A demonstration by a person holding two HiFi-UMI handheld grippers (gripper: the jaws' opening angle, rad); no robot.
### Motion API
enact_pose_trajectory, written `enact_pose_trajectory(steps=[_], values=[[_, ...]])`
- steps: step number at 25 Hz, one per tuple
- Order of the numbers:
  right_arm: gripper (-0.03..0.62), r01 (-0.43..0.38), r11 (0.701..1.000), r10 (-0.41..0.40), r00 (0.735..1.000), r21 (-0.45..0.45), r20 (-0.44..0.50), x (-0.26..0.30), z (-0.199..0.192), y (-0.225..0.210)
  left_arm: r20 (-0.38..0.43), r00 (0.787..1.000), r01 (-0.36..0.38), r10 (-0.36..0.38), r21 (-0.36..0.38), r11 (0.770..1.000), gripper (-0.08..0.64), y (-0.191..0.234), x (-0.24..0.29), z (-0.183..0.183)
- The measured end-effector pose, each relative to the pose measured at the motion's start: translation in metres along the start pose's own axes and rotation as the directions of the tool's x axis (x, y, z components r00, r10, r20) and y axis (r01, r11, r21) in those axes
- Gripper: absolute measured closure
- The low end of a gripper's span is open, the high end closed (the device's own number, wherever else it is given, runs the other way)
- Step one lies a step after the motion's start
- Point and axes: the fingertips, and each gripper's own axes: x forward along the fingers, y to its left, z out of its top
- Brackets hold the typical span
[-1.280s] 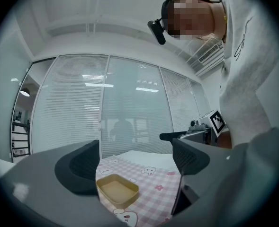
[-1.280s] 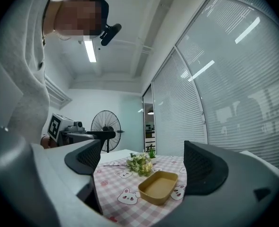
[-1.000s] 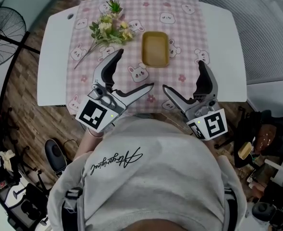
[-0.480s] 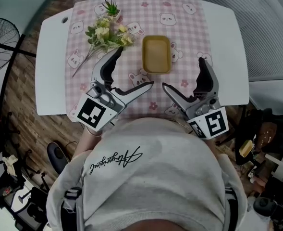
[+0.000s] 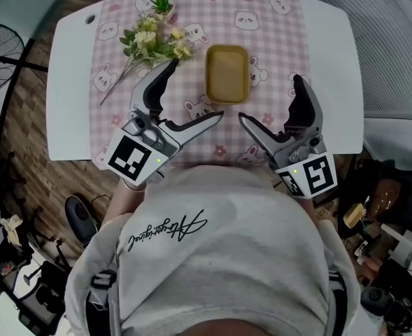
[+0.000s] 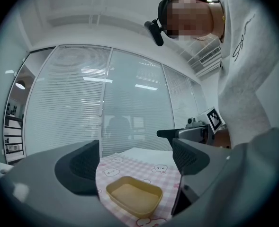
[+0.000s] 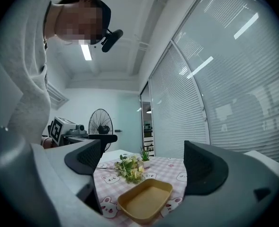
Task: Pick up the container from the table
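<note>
At the left, a bunch of flowers (image 5: 153,40) lies on the pink bear-print cloth (image 5: 192,9), clear of my work. My left tool (image 5: 196,89) hovers spread wide and empty over the near edge of the white counter (image 5: 69,82). The yellow container (image 5: 226,73) sits empty on the cloth, just beyond and between both tools, so I judge either can reach it. My right tool (image 5: 271,98) is spread and empty too. The head view gives this spacing. Only the right gripper view shows the flowers behind the container, while the left gripper view shows the other tool.
</note>
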Motion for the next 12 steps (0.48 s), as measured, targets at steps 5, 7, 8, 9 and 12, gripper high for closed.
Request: enact_pose_trajectory(steps=[5, 7, 8, 9, 12], values=[[0.058, -0.066, 0.998, 0.066, 0.998, -0.001, 0.003, 0.0013, 0.0026, -0.0055, 0.003, 0.999, -0.033, 0.033, 0.003, 0.999, 0.097, -0.0033, 0.0063, 0.0022], [0.058, -0.086, 0.996, 0.086, 0.996, -0.009, 0.003, 0.0029, 0.0043, -0.0083, 0.001, 0.999, -0.041, 0.041, 0.005, 0.999, 0.097, -0.0040, 0.0085, 0.0022], [0.058, -0.094, 0.996, 0.094, 0.996, -0.014, 0.001, 0.0039, 0.0043, -0.0094, 0.000, 0.999, -0.046, 0.046, 0.007, 0.999, 0.097, -0.0034, 0.0093, 0.0019], [0.058, -0.101, 0.995, 0.101, 0.995, -0.019, -0.002, 0.0047, 0.0039, -0.0102, 0.000, 0.999, -0.052, 0.052, 0.008, 0.999, 0.097, -0.0027, 0.0099, 0.0017], [0.058, -0.130, 0.991, 0.129, 0.991, -0.032, -0.020, 0.0066, 0.0016, -0.0107, -0.002, 0.998, -0.069, 0.069, 0.008, 0.998, 0.097, -0.0028, 0.0109, 0.0011]])
